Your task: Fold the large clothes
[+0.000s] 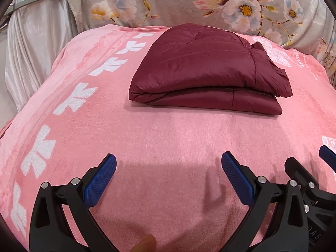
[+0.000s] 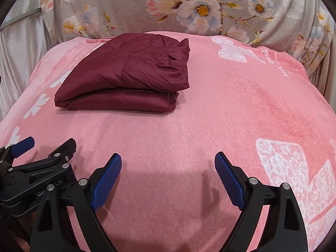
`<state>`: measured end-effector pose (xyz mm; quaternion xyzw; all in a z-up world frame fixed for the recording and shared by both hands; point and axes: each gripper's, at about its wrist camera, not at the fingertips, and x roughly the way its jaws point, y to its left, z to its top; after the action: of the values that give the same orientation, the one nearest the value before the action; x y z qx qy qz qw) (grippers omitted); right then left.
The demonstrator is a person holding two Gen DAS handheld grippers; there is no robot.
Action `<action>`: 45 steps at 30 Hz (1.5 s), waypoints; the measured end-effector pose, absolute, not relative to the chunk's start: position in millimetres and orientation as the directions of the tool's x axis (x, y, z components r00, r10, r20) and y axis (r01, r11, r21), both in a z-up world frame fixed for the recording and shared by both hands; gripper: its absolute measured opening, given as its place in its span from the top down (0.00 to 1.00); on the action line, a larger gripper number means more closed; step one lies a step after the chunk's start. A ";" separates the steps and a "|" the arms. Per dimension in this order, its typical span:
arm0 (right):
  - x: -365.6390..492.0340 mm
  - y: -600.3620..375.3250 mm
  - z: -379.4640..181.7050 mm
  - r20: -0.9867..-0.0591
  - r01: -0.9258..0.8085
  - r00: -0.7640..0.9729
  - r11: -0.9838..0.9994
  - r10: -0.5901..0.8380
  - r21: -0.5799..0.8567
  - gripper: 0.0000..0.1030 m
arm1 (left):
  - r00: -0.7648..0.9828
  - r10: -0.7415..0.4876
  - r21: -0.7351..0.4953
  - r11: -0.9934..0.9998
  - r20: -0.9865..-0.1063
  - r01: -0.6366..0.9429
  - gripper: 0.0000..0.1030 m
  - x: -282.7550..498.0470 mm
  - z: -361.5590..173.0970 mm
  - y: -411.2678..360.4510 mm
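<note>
A maroon quilted jacket (image 1: 206, 69) lies folded into a thick rectangular stack on the pink blanket (image 1: 168, 138). It also shows in the right wrist view (image 2: 130, 73), toward the far left. My left gripper (image 1: 169, 161) is open and empty, hovering over the bare blanket well short of the jacket. My right gripper (image 2: 168, 161) is open and empty too, over the blanket near its front. Each gripper appears at the edge of the other's view: the right one (image 1: 310, 178) beside the left, the left one (image 2: 37, 163) beside the right.
The blanket has white leaf prints (image 1: 71, 98) along its left side and white butterfly prints (image 2: 289, 168) on the right. A grey floral cloth (image 2: 189, 8) hangs behind it. Pale satin drapes (image 1: 35, 48) hang at the far left.
</note>
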<state>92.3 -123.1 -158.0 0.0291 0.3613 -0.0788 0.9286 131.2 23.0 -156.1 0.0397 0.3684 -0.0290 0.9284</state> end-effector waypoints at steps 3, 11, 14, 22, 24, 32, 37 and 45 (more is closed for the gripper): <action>91.4 -124.0 -157.0 -0.670 0.164 0.732 0.986 -0.122 0.000 0.15 | 0.734 -0.026 0.051 0.995 -0.678 0.082 0.05 129.8 -154.6 23.8; 89.6 -124.0 -155.4 -0.663 0.164 0.738 0.986 -0.121 0.002 0.15 | 0.748 -0.019 0.058 0.995 -0.664 0.077 0.05 127.4 -152.4 23.4; 88.3 -123.8 -154.1 -0.659 0.165 0.742 0.986 -0.123 0.002 0.15 | 0.752 -0.019 0.059 0.995 -0.658 0.077 0.05 126.7 -151.5 23.6; 88.7 -125.5 -154.3 -0.659 0.162 0.743 0.987 -0.122 0.001 0.15 | 0.753 -0.019 0.059 0.995 -0.657 0.077 0.05 126.1 -151.7 24.0; 88.7 -125.5 -154.2 -0.659 0.162 0.742 0.987 -0.121 0.001 0.15 | 0.754 -0.019 0.060 0.995 -0.657 0.078 0.05 126.1 -151.9 23.8; 88.6 -125.5 -154.5 -0.659 0.162 0.743 0.987 -0.121 0.001 0.15 | 0.754 -0.019 0.061 0.995 -0.657 0.078 0.06 125.9 -152.2 23.7; 88.7 -125.6 -154.5 -0.659 0.162 0.742 0.987 -0.121 0.001 0.15 | 0.754 -0.018 0.062 0.995 -0.656 0.078 0.06 125.8 -152.3 23.4; 88.7 -125.8 -154.4 -0.659 0.161 0.743 0.987 -0.121 0.000 0.15 | 0.754 -0.018 0.062 0.995 -0.657 0.078 0.06 126.1 -152.3 23.4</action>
<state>88.7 -125.8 -154.4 0.0285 0.3507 -0.0757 0.9330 126.1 23.4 -152.3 0.0429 0.3498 -0.0259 0.9355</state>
